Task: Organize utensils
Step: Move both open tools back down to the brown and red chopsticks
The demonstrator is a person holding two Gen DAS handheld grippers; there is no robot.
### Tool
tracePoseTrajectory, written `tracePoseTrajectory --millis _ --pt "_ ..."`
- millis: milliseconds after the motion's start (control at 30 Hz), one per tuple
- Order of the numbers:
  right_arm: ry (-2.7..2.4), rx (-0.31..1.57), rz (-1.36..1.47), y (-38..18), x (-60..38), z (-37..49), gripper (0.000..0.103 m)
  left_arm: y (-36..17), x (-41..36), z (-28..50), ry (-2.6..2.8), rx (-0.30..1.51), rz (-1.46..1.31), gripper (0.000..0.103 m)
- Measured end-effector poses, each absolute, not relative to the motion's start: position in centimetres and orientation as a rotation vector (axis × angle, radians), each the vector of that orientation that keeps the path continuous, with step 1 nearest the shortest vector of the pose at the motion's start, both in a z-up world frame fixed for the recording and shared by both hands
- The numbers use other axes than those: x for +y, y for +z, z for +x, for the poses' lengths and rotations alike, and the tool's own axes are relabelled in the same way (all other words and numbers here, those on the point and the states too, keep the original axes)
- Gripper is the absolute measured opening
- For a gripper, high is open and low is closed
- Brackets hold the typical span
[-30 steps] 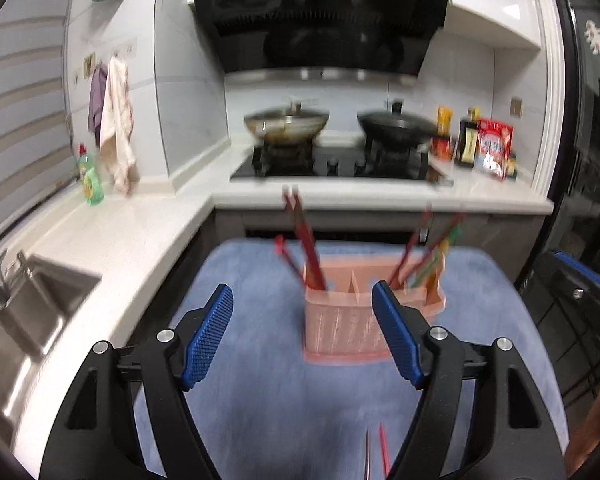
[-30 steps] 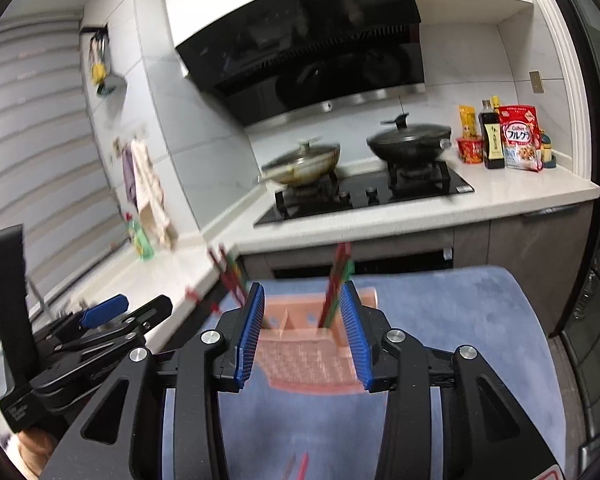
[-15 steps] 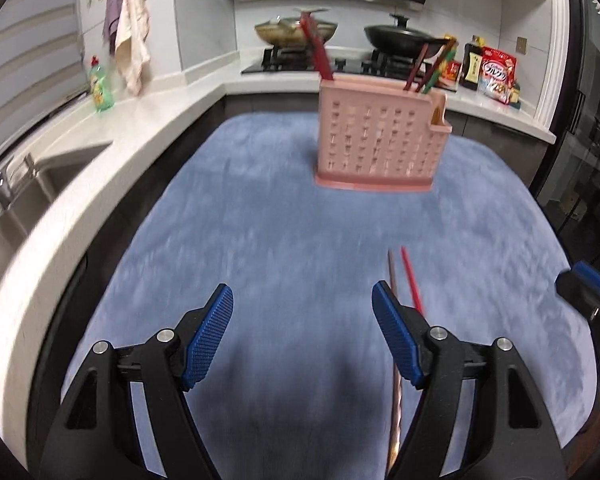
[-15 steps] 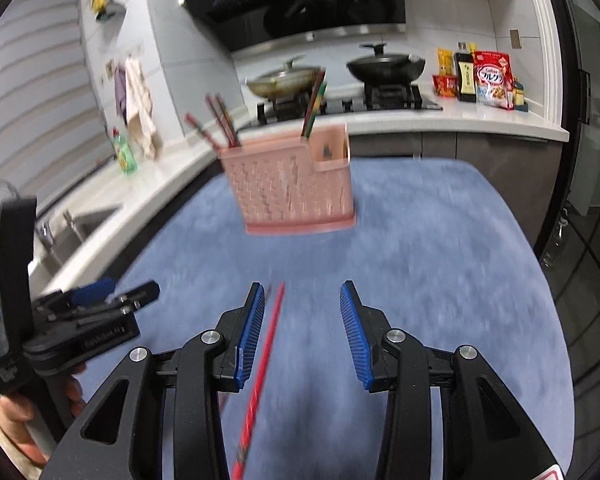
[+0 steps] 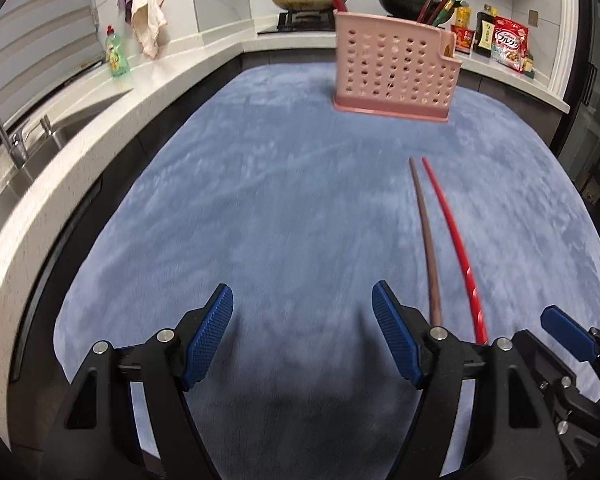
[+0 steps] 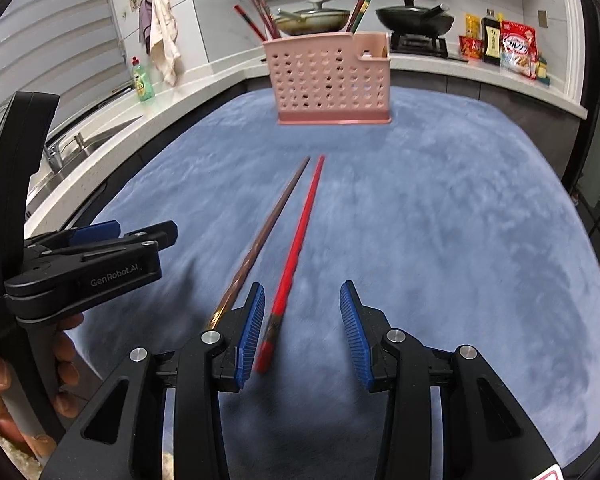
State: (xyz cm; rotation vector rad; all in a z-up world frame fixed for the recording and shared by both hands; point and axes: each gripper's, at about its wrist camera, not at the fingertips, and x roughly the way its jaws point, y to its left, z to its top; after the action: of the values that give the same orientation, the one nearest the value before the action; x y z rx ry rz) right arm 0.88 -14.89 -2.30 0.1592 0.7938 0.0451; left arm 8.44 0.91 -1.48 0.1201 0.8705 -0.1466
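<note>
Two loose chopsticks on the mat — one brown chopstick, one red chopstick; one pink holder; two pans.

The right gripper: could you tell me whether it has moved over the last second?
Yes. The right gripper has come down toward the blue mat; the pink holder now sits higher in view, and the red chopstick lies between its open fingers.

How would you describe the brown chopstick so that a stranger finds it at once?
Start at the pink utensil holder standing on the blue mat. In front of it, two chopsticks lie side by side on the mat. The brown chopstick is the dull, wood-coloured one; its neighbour, the red chopstick, is bright red.
</note>
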Motion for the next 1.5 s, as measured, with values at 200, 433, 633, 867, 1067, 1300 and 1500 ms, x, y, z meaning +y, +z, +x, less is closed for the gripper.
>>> tracePoseTrajectory --millis 200,433,633,867,1067,1300,1500 --pt "0.061 0.811 0.143 -3.4 -13.7 1.0 0.029 -2.2 1.8 8.0 -0.128 0.89 0.109 0.074" --pt "0.059 0.841 0.159 -4.7 -13.5 1.4 0.019 -2.5 2.1 7.7 -0.12 0.897 0.109 0.076" --pt "0.06 0.841 0.163 -5.0 -13.5 1.4 0.01 -2.6 1.9 7.5 -0.125 0.901 0.111 0.077" --pt "0.004 0.828 0.18 -5.0 -14.7 0.7 0.007 -2.6 1.3 6.9 -0.151 0.904 0.119 0.081" --pt "-0.087 0.817 0.25 -4.9 -17.8 -0.6 0.007 -2.7 0.1 6.0 -0.216 0.917 0.112 0.081" --pt "-0.109 0.822 0.275 -5.1 -18.9 -1.3 0.007 -3.3 -2.0 4.8 -0.272 0.924 0.147 0.081" --pt "-0.106 0.825 0.276 -5.3 -18.8 -1.3 0.007 -4.1 -2.8 4.8 -0.295 0.948 0.141 0.073"
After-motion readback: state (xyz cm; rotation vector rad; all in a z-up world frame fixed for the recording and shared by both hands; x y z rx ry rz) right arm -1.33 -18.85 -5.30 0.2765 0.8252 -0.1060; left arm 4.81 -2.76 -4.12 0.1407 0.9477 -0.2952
